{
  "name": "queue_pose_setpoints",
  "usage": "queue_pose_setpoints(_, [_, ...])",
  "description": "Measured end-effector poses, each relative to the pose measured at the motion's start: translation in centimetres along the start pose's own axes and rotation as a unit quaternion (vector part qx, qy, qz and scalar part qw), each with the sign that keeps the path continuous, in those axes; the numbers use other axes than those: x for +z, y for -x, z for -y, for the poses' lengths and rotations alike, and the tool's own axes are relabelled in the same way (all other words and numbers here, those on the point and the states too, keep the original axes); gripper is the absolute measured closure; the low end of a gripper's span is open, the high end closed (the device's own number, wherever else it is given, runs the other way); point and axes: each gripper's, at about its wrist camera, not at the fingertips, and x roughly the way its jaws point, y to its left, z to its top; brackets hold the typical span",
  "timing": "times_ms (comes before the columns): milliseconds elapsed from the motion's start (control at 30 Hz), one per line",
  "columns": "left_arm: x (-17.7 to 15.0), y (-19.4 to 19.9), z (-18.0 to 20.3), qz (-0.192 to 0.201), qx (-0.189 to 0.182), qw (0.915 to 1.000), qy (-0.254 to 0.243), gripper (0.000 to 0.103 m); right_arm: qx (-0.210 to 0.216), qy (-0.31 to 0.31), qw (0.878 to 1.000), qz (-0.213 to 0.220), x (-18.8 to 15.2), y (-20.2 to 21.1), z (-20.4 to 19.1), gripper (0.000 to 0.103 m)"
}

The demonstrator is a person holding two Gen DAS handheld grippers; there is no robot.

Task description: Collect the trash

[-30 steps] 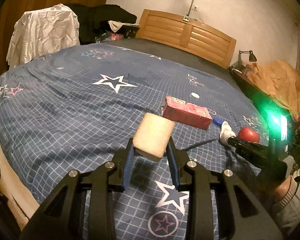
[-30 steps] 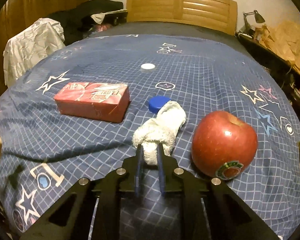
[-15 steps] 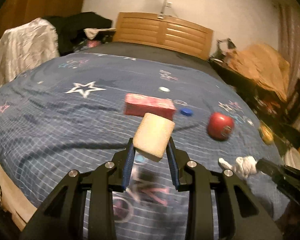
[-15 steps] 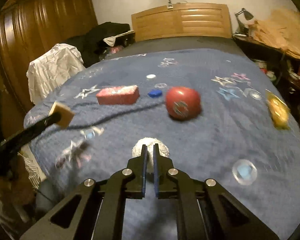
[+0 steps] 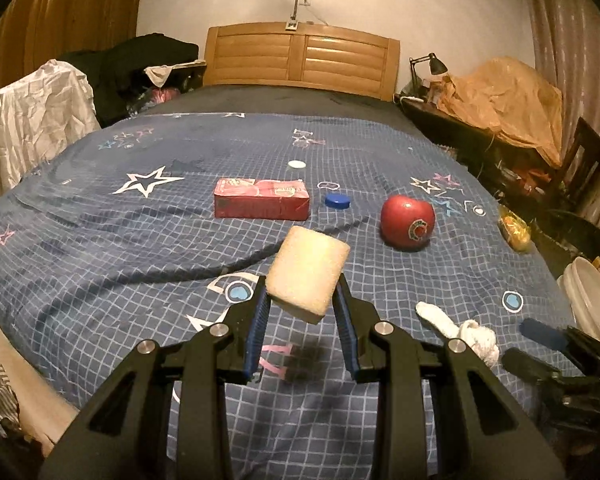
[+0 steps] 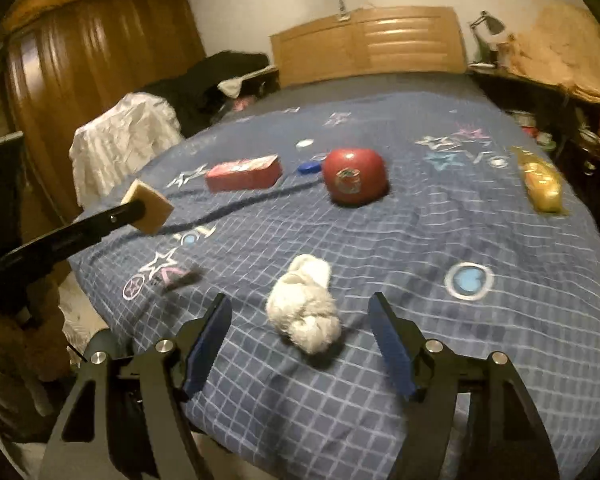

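Between the blue-padded fingers (image 5: 257, 326) of the left gripper (image 5: 303, 328) sits a pale yellow rectangular foam sponge (image 5: 308, 274), pinched at its lower end and held clear above the blue checked star-print bedspread (image 5: 100, 248). Right gripper (image 6: 300, 344): its jaws have just been opening and stand spread wide, pads off everything; a crumpled white tissue wad (image 6: 305, 310) lies on the bedspread between and just ahead of them, touching neither pad. Left view shows the same wad near the foot edge of the bed, just in front of the right gripper's tips. Further out on the cover: red rectangular carton (image 5: 262, 198) lying flat, blue bottle cap (image 5: 337, 201) just beside it, small white cap (image 5: 297, 164) beyond, red apple with round sticker (image 5: 407, 222), and a yellow-orange wrapped packet (image 5: 514, 230) near the right edge. Wooden headboard (image 5: 300, 58) at the far end. Judgement: tissue wad appears released at the bed's near edge, sponge in transit; collection partly done, several items left. No bin is clearly identifiable, though a pale round container (image 5: 592, 300) sits off the right edge. Next move likely calls for bringing the sponge down beside the wad or to a bin, then parting the left fingers.
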Motion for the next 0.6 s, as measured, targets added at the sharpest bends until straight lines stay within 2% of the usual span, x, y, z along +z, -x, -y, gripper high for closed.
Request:
queue_pose_setpoints(67, [-0.2, -0.1, 0.3, -0.006, 0.001, 1.0, -0.002, 0.073, -0.002, 0.002, 1.0, -0.022, 0.0, -2.0, 0.0, 0.034])
queue_pose_setpoints(100, [-0.3, -0.1, 0.5, -0.007, 0.001, 1.0, -0.004, 0.073, -0.002, 0.002, 1.0, -0.03, 0.0, -2.7, 0.0, 0.042])
queue_pose_setpoints(133, [-0.3, 0.0, 0.6, -0.007, 0.002, 1.0, -0.006, 0.073, -0.004, 0.0, 0.999, -0.039, -0.1, -3.4, 0.0, 0.064])
queue_pose_setpoints(167, [-0.4, 0.0, 0.7, -0.006, 0.003, 0.9999, -0.009, 0.073, -0.007, -0.006, 0.999, -0.048, -0.4, -3.9, 0.1, 0.065])
queue_pose_setpoints(233, [-0.4, 0.1, 0.9, -0.005, 0.004, 0.9999, -0.013, 0.073, -0.003, -0.011, 0.999, -0.033, -0.5, -3.5, 0.1, 0.067])
queue_pose_setpoints(400, [0.0, 0.0, 3.0, -0.003, 0.009, 0.9993, -0.036, 0.073, -0.016, -0.013, 0.999, 0.026, 0.3, 0.2, -0.3, 0.067])
queue_pose_setpoints(600, [0.9, -0.1, 6.9, 0.007, 0.005, 0.9976, -0.069, 0.073, -0.032, -0.03, 0.997, 0.064, 0.8, 4.7, 1.4, 0.067])
